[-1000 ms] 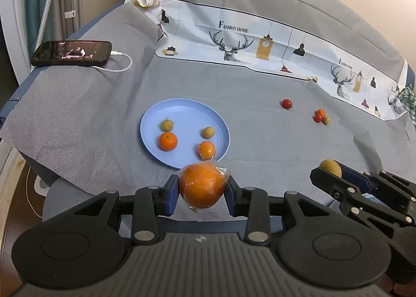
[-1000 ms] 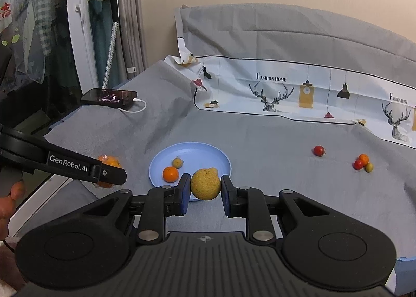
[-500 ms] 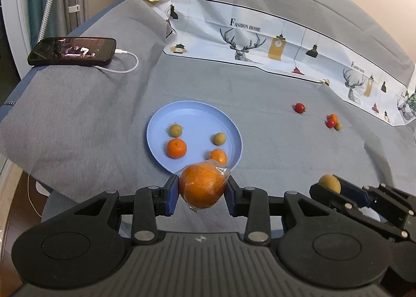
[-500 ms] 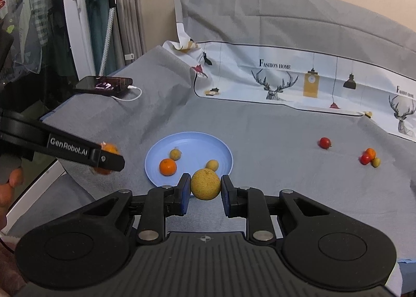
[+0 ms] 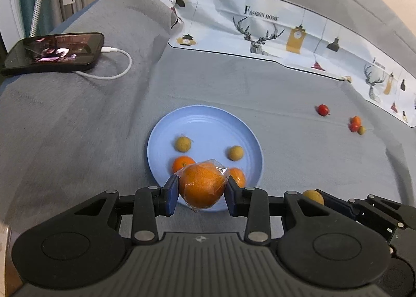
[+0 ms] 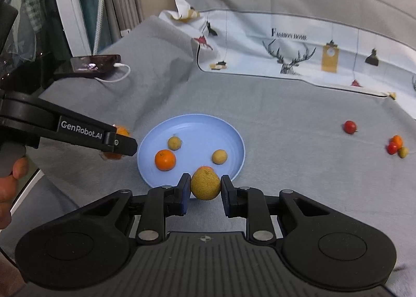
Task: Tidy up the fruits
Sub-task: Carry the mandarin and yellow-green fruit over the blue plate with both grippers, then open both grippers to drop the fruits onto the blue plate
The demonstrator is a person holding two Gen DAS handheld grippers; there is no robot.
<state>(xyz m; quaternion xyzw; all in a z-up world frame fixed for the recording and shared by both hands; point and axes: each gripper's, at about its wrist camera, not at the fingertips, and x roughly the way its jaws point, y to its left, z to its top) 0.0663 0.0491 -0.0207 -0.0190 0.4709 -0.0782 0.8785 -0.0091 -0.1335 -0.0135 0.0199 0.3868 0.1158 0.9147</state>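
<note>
My left gripper (image 5: 201, 187) is shut on a plastic-wrapped orange (image 5: 201, 185), held above the near edge of the blue plate (image 5: 208, 122). My right gripper (image 6: 205, 185) is shut on a yellow-brown round fruit (image 6: 205, 183) above the plate's near rim (image 6: 192, 121). The plate holds two small oranges (image 5: 183, 163) and two small brownish fruits (image 5: 183, 143). In the right wrist view the left gripper (image 6: 114, 142) is left of the plate. In the left wrist view the right gripper (image 5: 316, 196) with its fruit is at lower right.
A red cherry tomato (image 5: 323, 109) and a small cluster of red, orange and green fruits (image 5: 356, 125) lie on the grey cloth at right. A phone (image 5: 54, 52) with a white cable lies at far left. A printed cloth (image 5: 286, 34) lines the back.
Both grippers have moved forward towards the plate with their fruits still held. The plate now looks larger and closer in both views.
</note>
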